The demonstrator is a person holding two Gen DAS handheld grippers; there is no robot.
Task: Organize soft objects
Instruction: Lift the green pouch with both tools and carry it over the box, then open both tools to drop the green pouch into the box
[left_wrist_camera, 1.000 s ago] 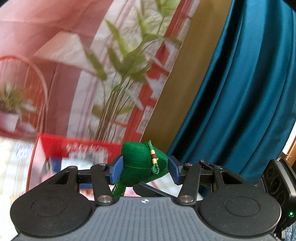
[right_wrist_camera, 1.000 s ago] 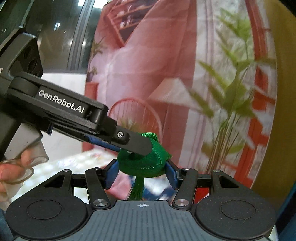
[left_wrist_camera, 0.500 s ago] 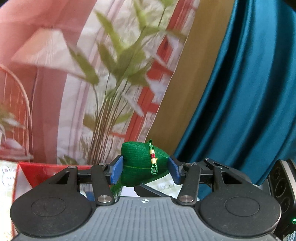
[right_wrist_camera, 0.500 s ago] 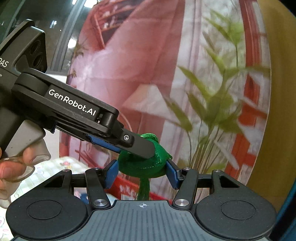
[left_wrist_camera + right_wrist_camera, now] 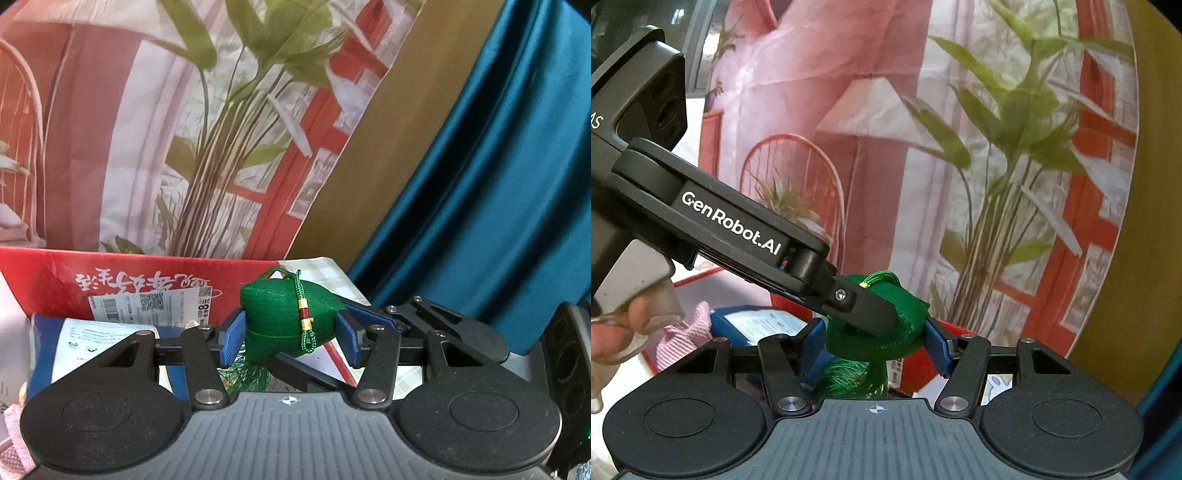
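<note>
A green fabric sachet point(image 5: 284, 314) with a cord, gold and red beads and a tassel is held in the air. My left gripper point(image 5: 290, 334) is shut on it, blue pads on both sides. My right gripper point(image 5: 875, 341) is also shut on the same sachet point(image 5: 908, 317), crossing the left one. The left gripper's black finger point(image 5: 864, 306) lies over the sachet in the right wrist view. The tassel point(image 5: 857, 380) hangs below.
A red box point(image 5: 48, 280) with white lettering stands below and ahead, holding a blue-and-white package point(image 5: 96, 336) and a pink knitted item point(image 5: 683, 336). A printed backdrop point(image 5: 184, 110) and a teal curtain point(image 5: 480, 184) stand behind.
Both grippers, still holding the sachet together, have tilted down, so the red box and its contents have come into view below the sachet.
</note>
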